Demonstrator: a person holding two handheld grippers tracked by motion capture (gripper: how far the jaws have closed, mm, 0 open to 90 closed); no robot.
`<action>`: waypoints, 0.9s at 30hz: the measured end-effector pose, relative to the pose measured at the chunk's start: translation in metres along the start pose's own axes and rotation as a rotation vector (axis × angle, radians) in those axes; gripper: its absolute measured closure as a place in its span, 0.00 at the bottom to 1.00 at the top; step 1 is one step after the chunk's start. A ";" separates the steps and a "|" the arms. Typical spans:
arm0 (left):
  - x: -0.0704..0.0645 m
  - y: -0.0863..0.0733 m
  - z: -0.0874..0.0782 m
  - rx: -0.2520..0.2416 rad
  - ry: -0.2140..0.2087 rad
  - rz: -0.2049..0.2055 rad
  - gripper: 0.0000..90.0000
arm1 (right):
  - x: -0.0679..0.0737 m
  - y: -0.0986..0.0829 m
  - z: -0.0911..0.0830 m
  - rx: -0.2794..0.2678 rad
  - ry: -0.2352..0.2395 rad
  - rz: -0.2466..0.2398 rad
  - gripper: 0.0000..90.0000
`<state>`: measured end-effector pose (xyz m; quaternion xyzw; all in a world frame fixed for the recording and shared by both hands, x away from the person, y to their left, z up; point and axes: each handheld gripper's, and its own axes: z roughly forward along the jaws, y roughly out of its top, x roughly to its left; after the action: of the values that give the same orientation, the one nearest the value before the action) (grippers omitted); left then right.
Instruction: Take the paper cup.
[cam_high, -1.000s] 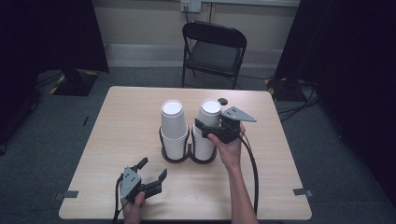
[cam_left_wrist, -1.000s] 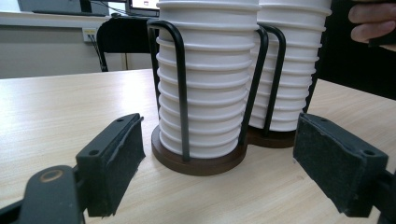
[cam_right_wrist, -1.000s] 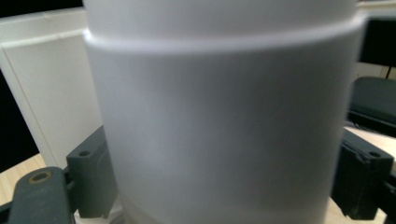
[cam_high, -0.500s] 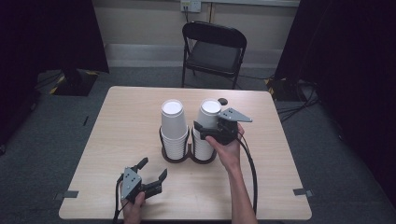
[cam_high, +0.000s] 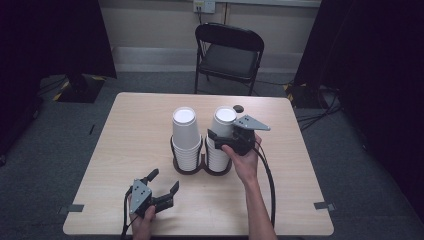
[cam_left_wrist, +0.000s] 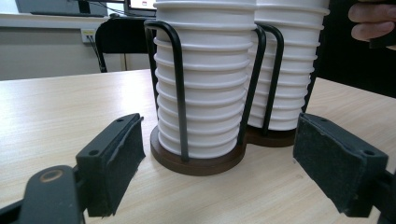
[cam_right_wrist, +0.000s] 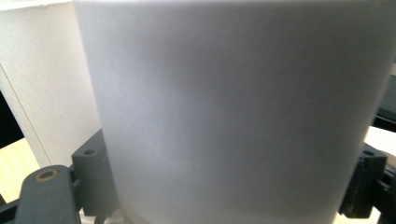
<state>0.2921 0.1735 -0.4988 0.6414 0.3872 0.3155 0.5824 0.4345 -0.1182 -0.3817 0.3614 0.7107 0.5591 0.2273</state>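
Two tall stacks of white paper cups stand in a black wire holder (cam_high: 189, 169) with round brown bases at the table's middle. My right gripper (cam_high: 218, 139) sits high on the right stack (cam_high: 218, 156), shut on its top cup (cam_high: 225, 119). That cup (cam_right_wrist: 233, 102) sits close up between the jaws in the right gripper view, both pads against its sides. The left stack (cam_high: 185, 134) stands free. My left gripper (cam_high: 164, 180) rests open near the table's front left, aimed at the holder (cam_left_wrist: 196, 164), with the left stack (cam_left_wrist: 210, 84) ahead and nothing between its pads.
A black folding chair (cam_high: 227, 50) stands beyond the table's far edge. A small dark round object (cam_high: 238, 108) lies behind the right stack. The right gripper's cable (cam_high: 270, 185) trails back along the forearm. Bare wood table (cam_high: 125, 130) lies left of the cups.
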 end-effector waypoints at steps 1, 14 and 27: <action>0.000 0.000 0.000 0.000 0.000 0.000 0.18 | 0.000 0.000 0.000 0.001 0.000 -0.001 0.17; 0.000 0.000 0.000 0.000 0.000 0.000 0.18 | 0.000 0.006 -0.004 -0.037 -0.004 -0.010 0.17; -0.001 0.000 0.000 -0.004 0.002 0.002 0.19 | 0.002 0.024 -0.011 -0.086 0.004 -0.015 0.17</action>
<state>0.2915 0.1730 -0.4990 0.6403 0.3866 0.3172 0.5830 0.4318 -0.1210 -0.3558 0.3449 0.6892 0.5881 0.2454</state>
